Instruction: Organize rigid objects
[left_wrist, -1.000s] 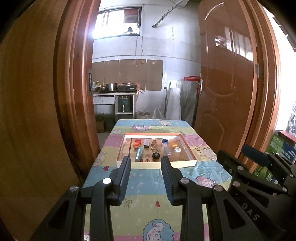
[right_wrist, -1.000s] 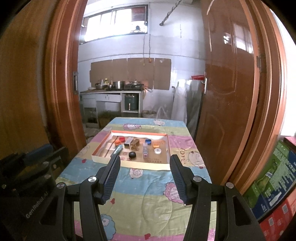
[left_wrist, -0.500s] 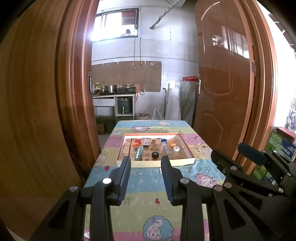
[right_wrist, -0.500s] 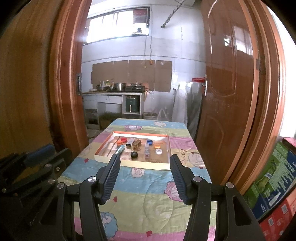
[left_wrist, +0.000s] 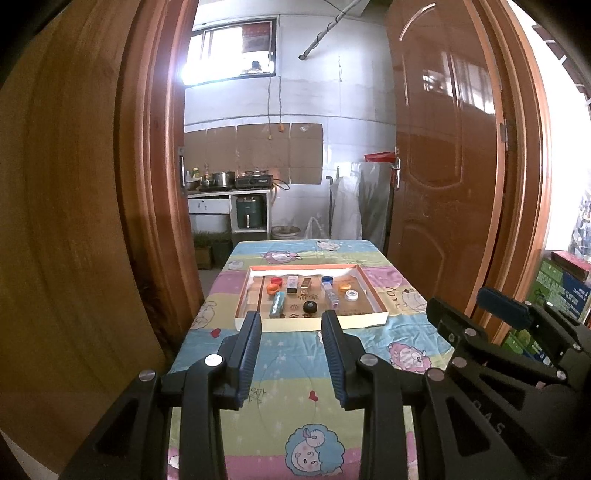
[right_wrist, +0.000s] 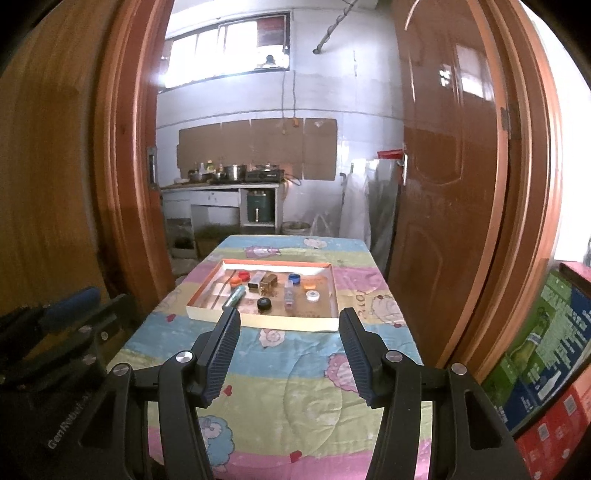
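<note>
A shallow cardboard tray (left_wrist: 373, 295) (right_wrist: 334, 295) lies mid-table with several small objects in it: a teal tube (left_wrist: 277, 304) (right_wrist: 233, 296), a black round cap (left_wrist: 310, 306) (right_wrist: 264, 303), red and orange caps (left_wrist: 276, 281), a clear blue-capped bottle (left_wrist: 330, 291) (right_wrist: 289, 291) and a white cap (left_wrist: 352, 294) (right_wrist: 312, 295). My left gripper (left_wrist: 291, 325) hangs open over the near table, short of the tray, holding nothing. My right gripper (right_wrist: 290, 326) stands open wider, also empty and short of the tray. Each gripper's body shows at the edge of the other's view.
The table wears a pastel cartoon cloth (left_wrist: 295, 402) and stands in a wooden doorway, with a door frame (left_wrist: 155, 184) at left and an open door (left_wrist: 443, 166) at right. Printed cartons (right_wrist: 546, 350) stack at right. A kitchen counter (left_wrist: 229, 192) lies beyond.
Both views have pulled back a little from the table, so the tray looks slightly smaller and lower. Neither gripper's opening has changed.
</note>
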